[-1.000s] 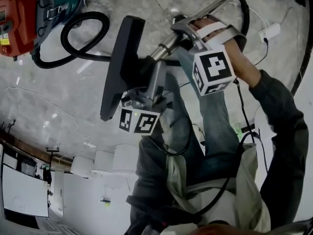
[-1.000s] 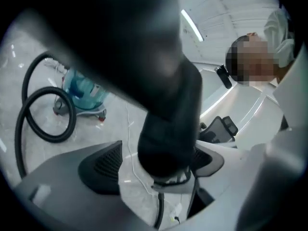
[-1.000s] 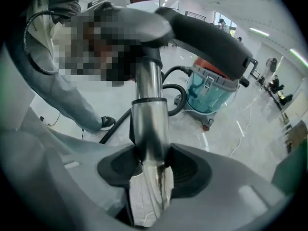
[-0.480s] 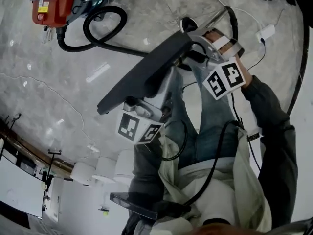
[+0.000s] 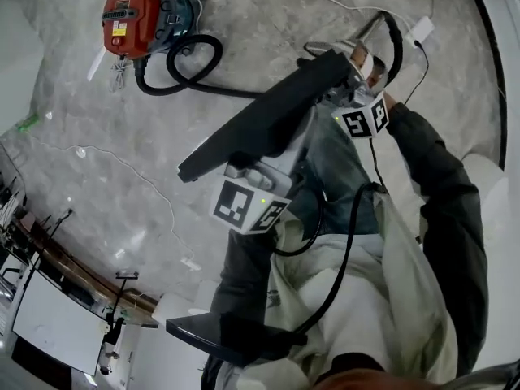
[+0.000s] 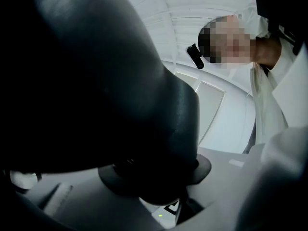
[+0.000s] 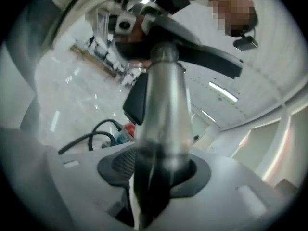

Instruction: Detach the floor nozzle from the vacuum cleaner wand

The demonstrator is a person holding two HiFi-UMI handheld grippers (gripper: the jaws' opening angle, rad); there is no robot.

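The floor nozzle (image 5: 260,124) is up off the floor, and its dark plastic body fills the space between the jaws of the left gripper (image 6: 154,177). Those jaws have just been closing and now clamp it. The right gripper (image 7: 154,174) is clenched on the metal wand (image 7: 163,100), which runs straight ahead from its jaws into the nozzle. By my reading the two parts are still joined.

To separate them cleanly, draw the grippers apart along the line of the wand, not across it, since a sideways bend would likely jam the socket. A small twist of the left gripper may loosen a friction fit. I cannot see any release catch.

The broad, smooth nozzle could slip in the left gripper, so that grip should be firm before pulling. The hose (image 5: 191,59) trails down to the vacuum cleaner (image 5: 134,15), well below both grippers, so leave it slack.
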